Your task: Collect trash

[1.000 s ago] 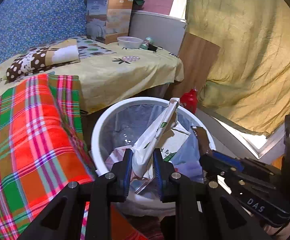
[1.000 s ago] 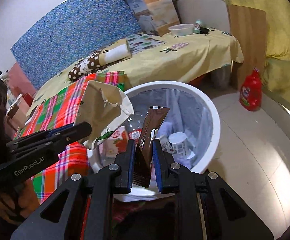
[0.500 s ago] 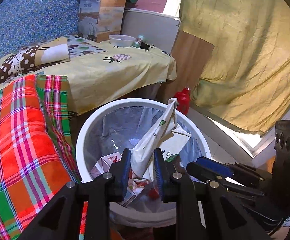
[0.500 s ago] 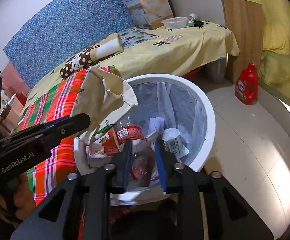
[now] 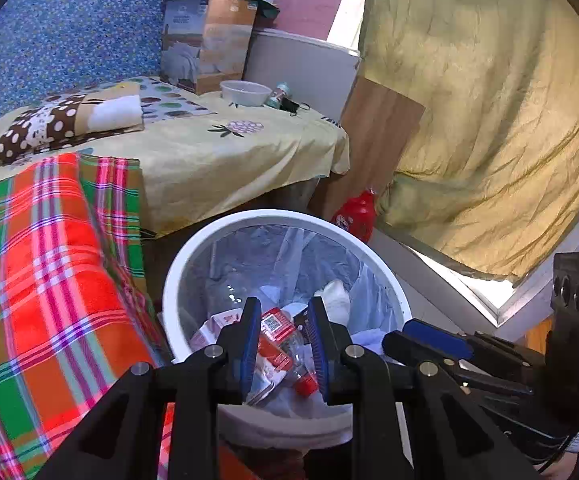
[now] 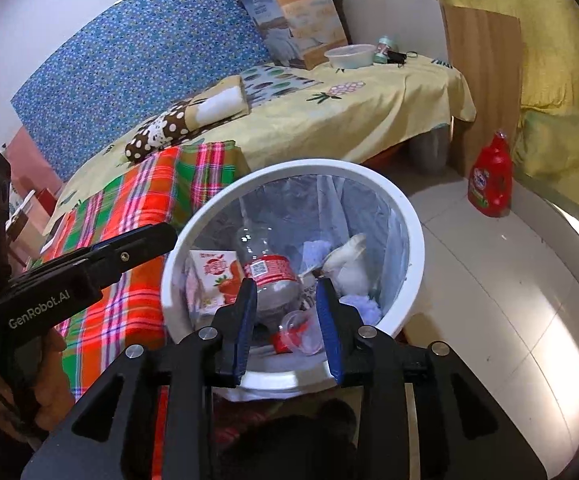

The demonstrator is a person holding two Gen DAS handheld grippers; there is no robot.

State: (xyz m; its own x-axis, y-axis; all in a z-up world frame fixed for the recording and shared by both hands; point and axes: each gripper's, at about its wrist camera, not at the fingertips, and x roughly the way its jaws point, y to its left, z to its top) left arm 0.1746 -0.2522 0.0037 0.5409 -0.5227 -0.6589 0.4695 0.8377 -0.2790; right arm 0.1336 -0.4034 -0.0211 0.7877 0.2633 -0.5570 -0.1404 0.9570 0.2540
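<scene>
While I hover over the bin (image 6: 411, 216), both the left gripper (image 5: 283, 332) and the right gripper (image 6: 287, 316) gape, empty. Tiled floor (image 6: 501, 280); yellow-sheeted bed (image 6: 369, 116) behind.

left gripper (image 5: 283, 344) and right gripper (image 6: 288, 322) side by side, both with jaws apart, empty

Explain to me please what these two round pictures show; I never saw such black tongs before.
A person holds one two-finger tool in each hand, with a camera on each looking forward along its fingers. One picture comes from the left tool, the other from the right tool. Both hang open over a white trash bin and hold nothing. Inside the bin lie a plastic bottle with a red label, a strawberry milk carton and crumpled paper. Beside the bin is a bed with a plaid blanket; a red detergent bottle stands on the floor.
</scene>
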